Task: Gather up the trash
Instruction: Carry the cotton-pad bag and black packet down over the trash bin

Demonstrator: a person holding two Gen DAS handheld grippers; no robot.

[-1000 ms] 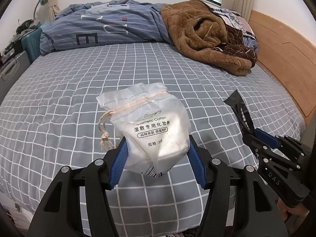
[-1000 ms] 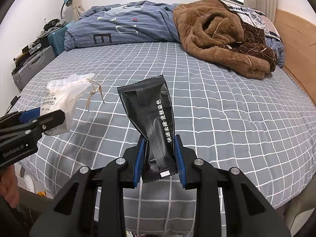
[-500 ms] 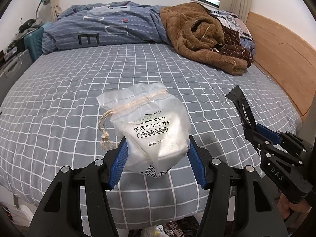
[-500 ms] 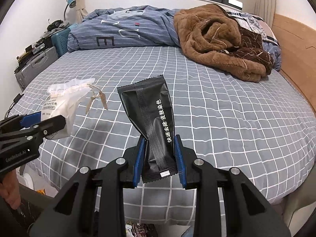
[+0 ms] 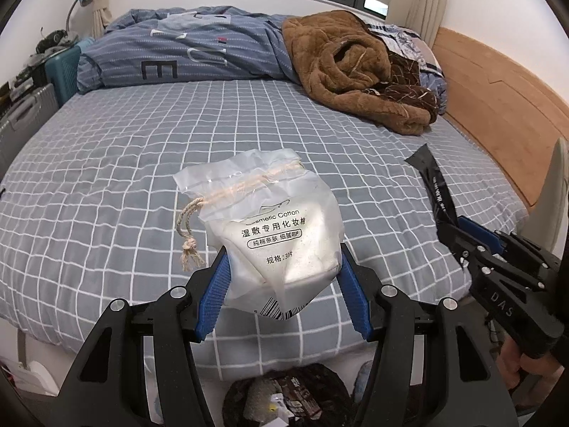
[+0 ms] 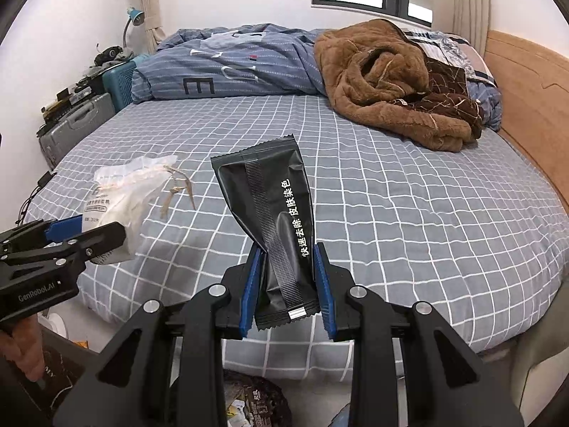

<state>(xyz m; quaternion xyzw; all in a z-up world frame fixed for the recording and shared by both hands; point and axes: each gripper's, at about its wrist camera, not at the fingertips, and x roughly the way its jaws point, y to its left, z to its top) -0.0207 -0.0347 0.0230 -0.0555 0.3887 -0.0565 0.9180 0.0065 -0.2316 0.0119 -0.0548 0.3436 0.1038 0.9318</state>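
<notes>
My left gripper [image 5: 282,277] is shut on a white cosmetic-cotton pouch [image 5: 274,227] with a drawstring, held above the near edge of the bed; the pouch [image 6: 121,203] and that gripper [image 6: 89,235] also show in the right wrist view. My right gripper [image 6: 286,274] is shut on a black sachet [image 6: 274,210] with white print, held upright over the bed edge. That gripper [image 5: 458,235] and the sachet [image 5: 432,185] show at the right of the left wrist view. A dark trash bin with wrappers [image 5: 284,395] sits on the floor below both grippers, also in the right wrist view [image 6: 249,402].
The bed [image 5: 142,142] has a grey checked sheet. A blue striped duvet [image 5: 185,49] and a brown fleece garment [image 5: 355,71] lie at its far side. A wooden headboard [image 5: 498,106] runs along the right. Suitcases [image 6: 78,121] stand at the left wall.
Both grippers have drawn back from the bed with their items. The bed edge and the trash bin on the floor have come into view below them.
</notes>
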